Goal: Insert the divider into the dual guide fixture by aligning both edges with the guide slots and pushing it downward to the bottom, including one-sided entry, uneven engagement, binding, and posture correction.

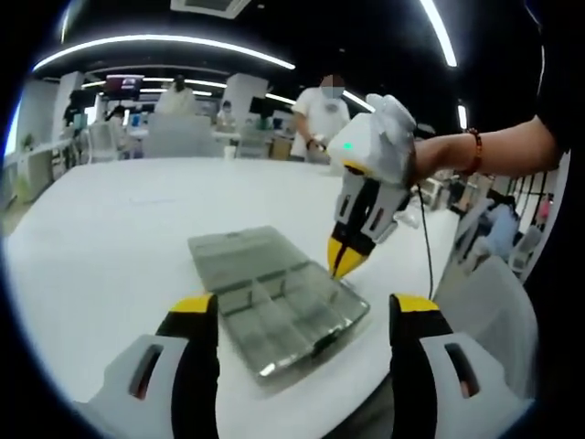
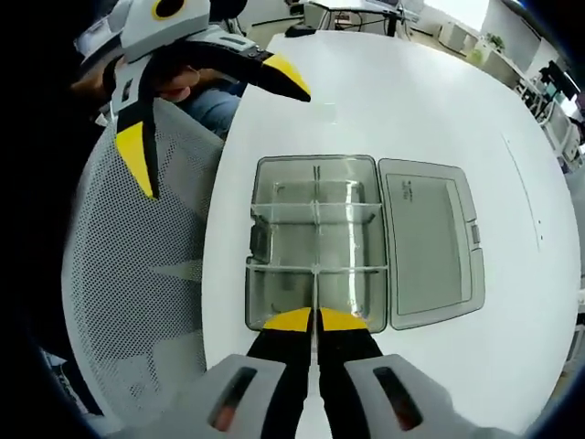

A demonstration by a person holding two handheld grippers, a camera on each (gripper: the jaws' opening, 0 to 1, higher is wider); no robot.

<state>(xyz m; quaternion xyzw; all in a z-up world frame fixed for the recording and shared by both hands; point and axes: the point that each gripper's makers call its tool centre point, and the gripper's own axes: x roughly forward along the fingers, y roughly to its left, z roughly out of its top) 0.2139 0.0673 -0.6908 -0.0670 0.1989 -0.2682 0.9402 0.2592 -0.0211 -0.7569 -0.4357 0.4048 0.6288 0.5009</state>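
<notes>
right tool (image 2: 315, 320) pinching divider (image 2: 315, 294) closed at box (image 2: 315, 242) near edge | left tool (image 1: 302, 311) hanging open | advice: keeping divider upright, pushing evenly

Lighting is bright and even, from long ceiling strip lights (image 1: 164, 44) overhead. The white table (image 2: 384, 101) is near overexposed, with only faint shadows. Both views are soft and low in detail. Fisheye distortion bends edges; far background is blurred.
</notes>
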